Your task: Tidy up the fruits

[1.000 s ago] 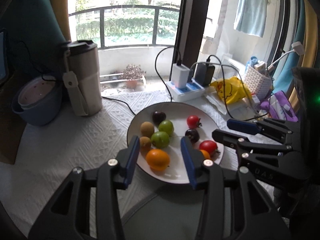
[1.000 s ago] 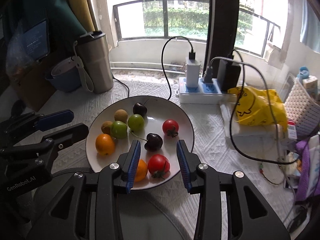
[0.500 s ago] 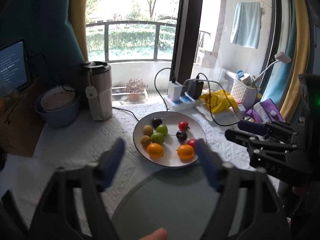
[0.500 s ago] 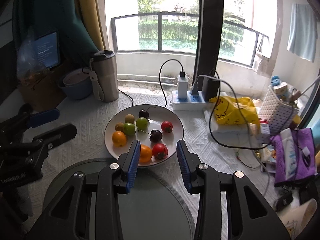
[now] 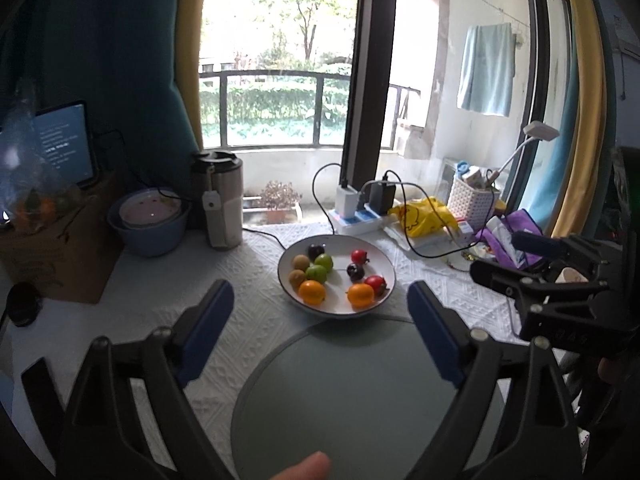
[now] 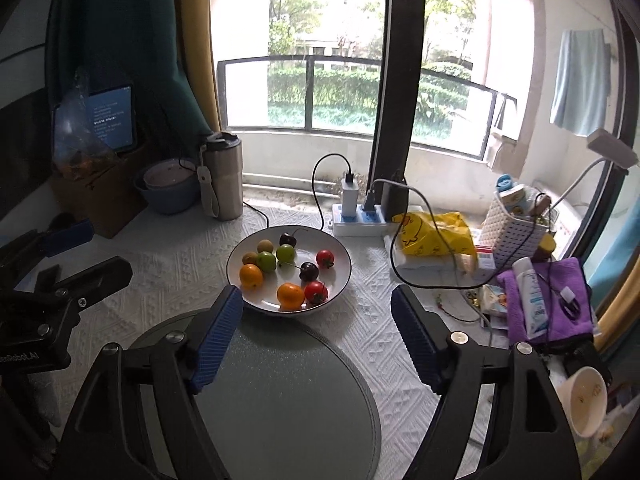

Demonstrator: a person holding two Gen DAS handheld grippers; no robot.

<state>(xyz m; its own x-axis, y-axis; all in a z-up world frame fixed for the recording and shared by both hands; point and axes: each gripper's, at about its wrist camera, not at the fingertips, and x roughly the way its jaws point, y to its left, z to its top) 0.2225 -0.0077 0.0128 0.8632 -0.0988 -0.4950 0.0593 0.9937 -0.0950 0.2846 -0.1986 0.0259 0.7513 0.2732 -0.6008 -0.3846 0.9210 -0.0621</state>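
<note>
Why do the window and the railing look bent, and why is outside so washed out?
Both wrist views use fisheye lenses, curving the window frame and railing; daylight overexposes the trees, most in the right view, while the fruit plate stays sharp in both.

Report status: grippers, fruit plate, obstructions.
Left gripper and right gripper open, jaws just opened, nothing between them. Fruits sit on white plate, grouped by kind. Nothing between grippers and plate.
</note>
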